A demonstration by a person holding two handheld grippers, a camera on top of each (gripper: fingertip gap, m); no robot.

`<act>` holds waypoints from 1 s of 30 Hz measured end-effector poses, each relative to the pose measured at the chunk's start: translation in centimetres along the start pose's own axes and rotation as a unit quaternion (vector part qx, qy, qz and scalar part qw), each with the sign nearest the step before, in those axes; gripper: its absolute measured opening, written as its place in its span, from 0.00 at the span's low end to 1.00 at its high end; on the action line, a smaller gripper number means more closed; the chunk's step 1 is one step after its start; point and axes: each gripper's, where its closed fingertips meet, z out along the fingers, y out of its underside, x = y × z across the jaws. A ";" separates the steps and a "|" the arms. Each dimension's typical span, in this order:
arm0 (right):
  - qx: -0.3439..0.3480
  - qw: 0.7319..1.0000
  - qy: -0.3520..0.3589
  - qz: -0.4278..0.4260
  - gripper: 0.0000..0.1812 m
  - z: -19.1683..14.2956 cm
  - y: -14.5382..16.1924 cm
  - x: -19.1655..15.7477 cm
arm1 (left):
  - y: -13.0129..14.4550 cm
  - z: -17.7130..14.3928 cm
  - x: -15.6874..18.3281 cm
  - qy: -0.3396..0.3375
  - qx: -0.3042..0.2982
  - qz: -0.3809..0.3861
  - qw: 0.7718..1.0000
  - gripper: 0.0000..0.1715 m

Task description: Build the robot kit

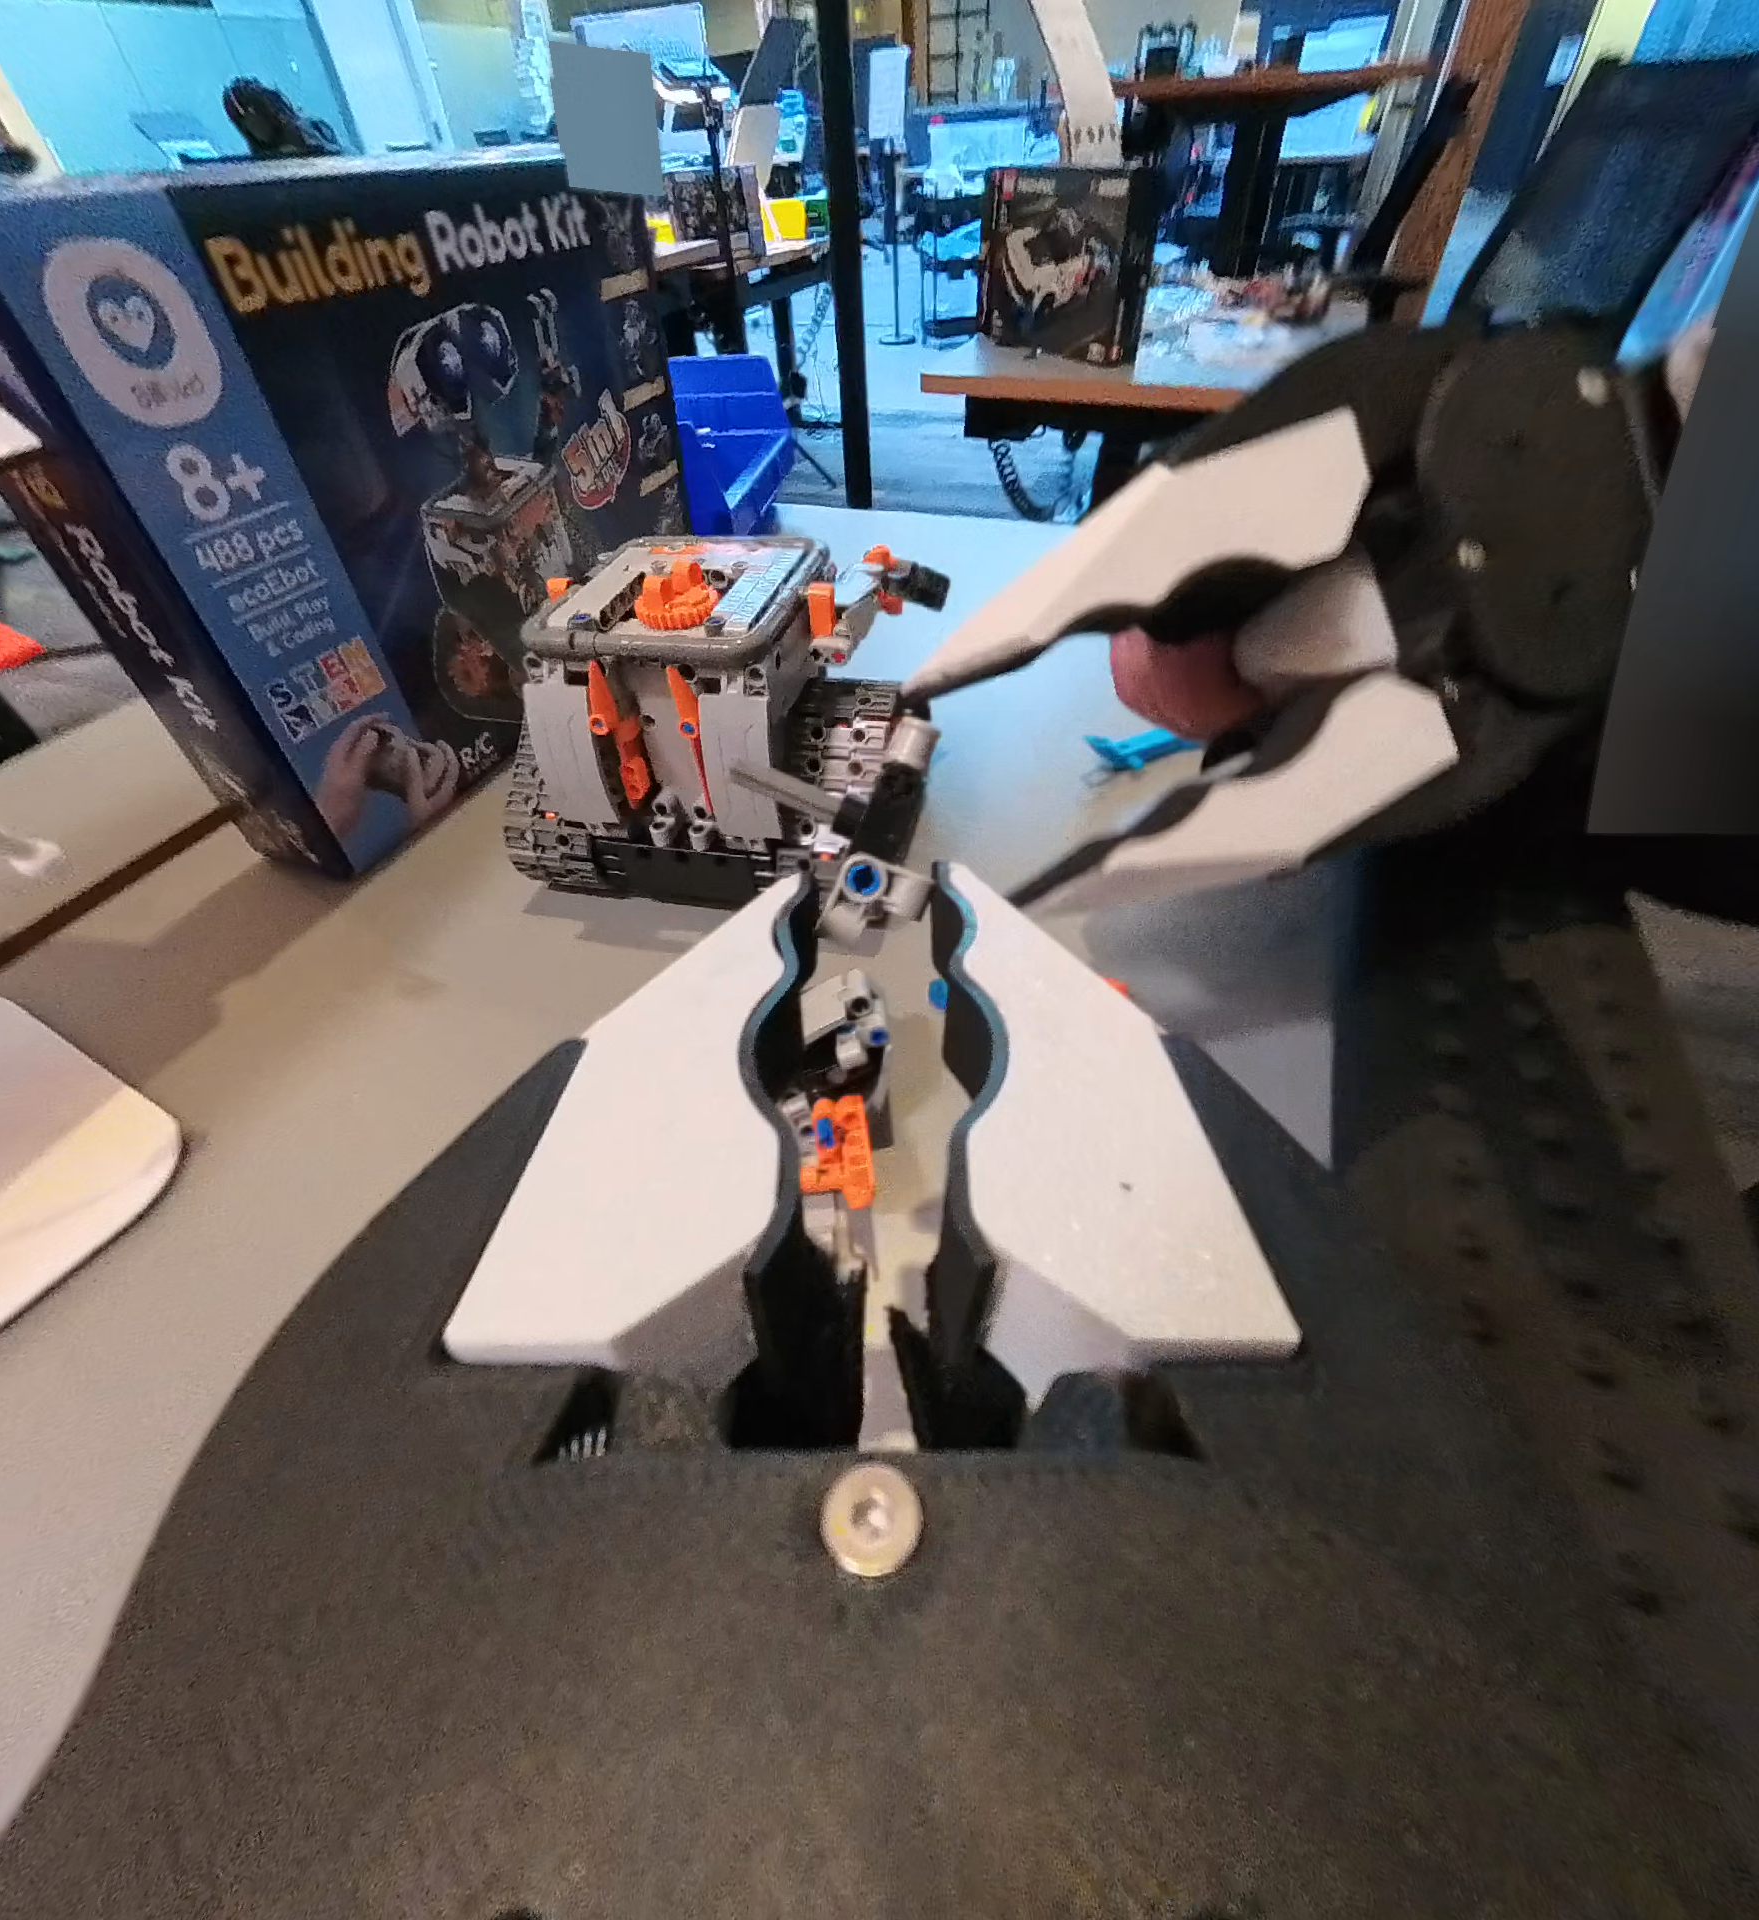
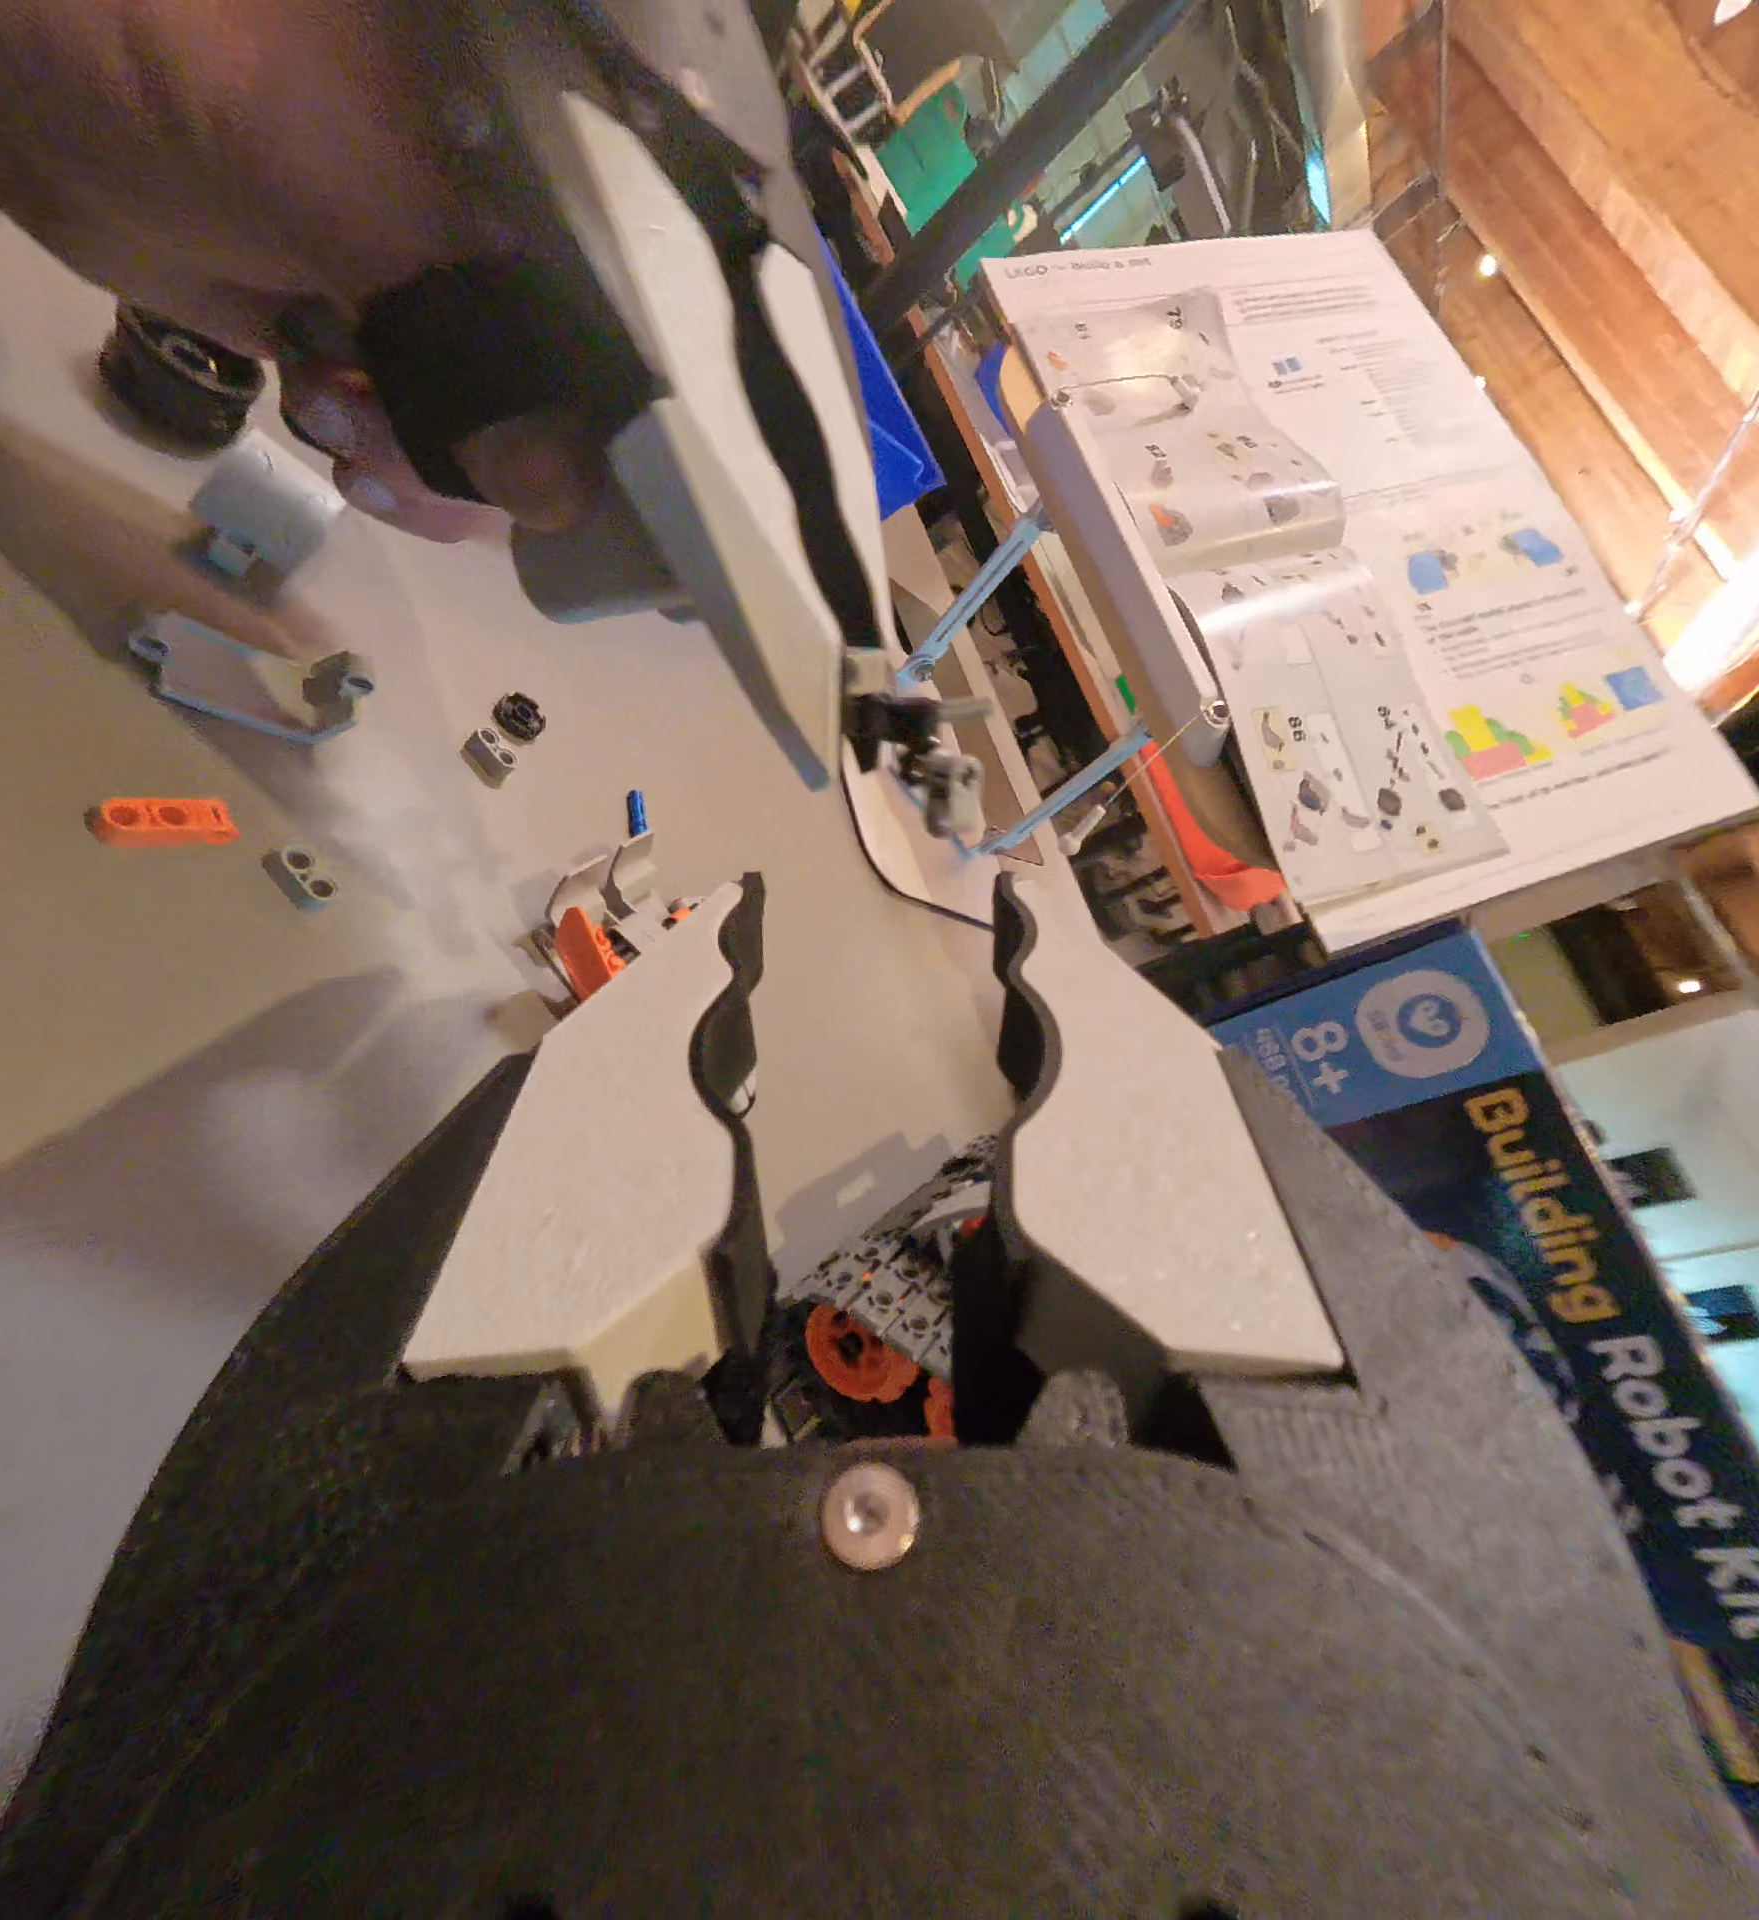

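Left wrist view: a tracked brick-built robot (image 1: 693, 717) stands on the grey surface (image 1: 355, 997), with a blue robot kit box (image 1: 262, 488) upright just to its left and a blue storage bin (image 1: 724, 426) behind. The left gripper (image 1: 870, 894) pinches a small grey-and-black brick assembly (image 1: 870, 888) at its tips, just in front of the robot. The right gripper (image 1: 968, 774) reaches in from the right, spread, its upper fingertip near the robot's side arm.

Right wrist view: the right gripper (image 2: 875, 899) is spread and holds nothing, with the robot (image 2: 896, 1278) beneath it. Loose bricks lie about: an orange beam (image 2: 163, 819), grey connectors (image 2: 488, 750) and a grey frame (image 2: 251, 681). An instruction booklet (image 2: 1363, 582) stands on a holder beyond, and the left gripper (image 2: 833, 717) carries the assembly (image 2: 916, 743) above.
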 end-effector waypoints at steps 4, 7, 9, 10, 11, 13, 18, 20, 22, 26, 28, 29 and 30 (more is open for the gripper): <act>-0.046 0.995 0.052 -0.078 0.29 1.0 -0.6 -0.4 | 0.1 0.4 0.2 0.020 0.006 -0.051 0.998 0.11; -0.068 0.989 0.089 -0.097 0.27 1.3 -0.4 0.3 | 0.2 0.8 0.7 0.041 0.008 -0.078 0.996 0.11; -0.081 0.986 0.104 -0.104 0.27 1.4 -0.2 0.7 | 0.2 1.1 1.3 0.056 0.006 -0.094 0.994 0.11; -0.081 0.986 0.105 -0.104 0.27 1.5 -0.1 0.7 | 0.4 1.3 1.5 0.060 0.004 -0.097 0.993 0.11; -0.081 0.986 0.104 -0.103 0.26 1.5 -0.2 0.7 | 0.4 1.5 1.6 0.062 0.002 -0.102 0.993 0.11; -0.081 0.986 0.102 -0.107 0.22 1.5 -0.2 0.6 | 0.5 1.7 1.9 0.073 0.004 -0.117 0.990 0.11; -0.081 0.988 0.092 -0.089 0.19 1.6 0.1 0.5 | 0.3 1.8 2.0 0.101 0.019 -0.159 0.982 0.11; -0.068 0.992 0.076 -0.074 0.13 1.5 -0.1 0.3 | -0.1 1.6 2.1 0.113 0.031 -0.162 0.980 0.11; -0.061 0.994 0.068 -0.063 0.10 1.4 -0.1 0.2 | -0.5 1.5 2.3 0.117 0.038 -0.157 0.980 0.11; -0.048 0.997 0.051 -0.037 0.08 1.3 -0.2 0.1 | -0.7 1.3 2.6 0.138 0.043 -0.165 0.976 0.14; -0.037 0.999 0.038 -0.013 0.08 1.2 -0.3 0.1 | -0.8 1.1 2.9 0.148 0.042 -0.160 0.975 0.15; -0.031 0.999 0.030 0.001 0.08 1.1 -0.3 0.1 | -0.9 1.0 3.1 0.155 0.042 -0.158 0.974 0.17; -0.023 0.999 0.021 0.012 0.08 1.0 -0.3 0.1 | -1.0 0.9 3.3 0.162 0.042 -0.156 0.974 0.18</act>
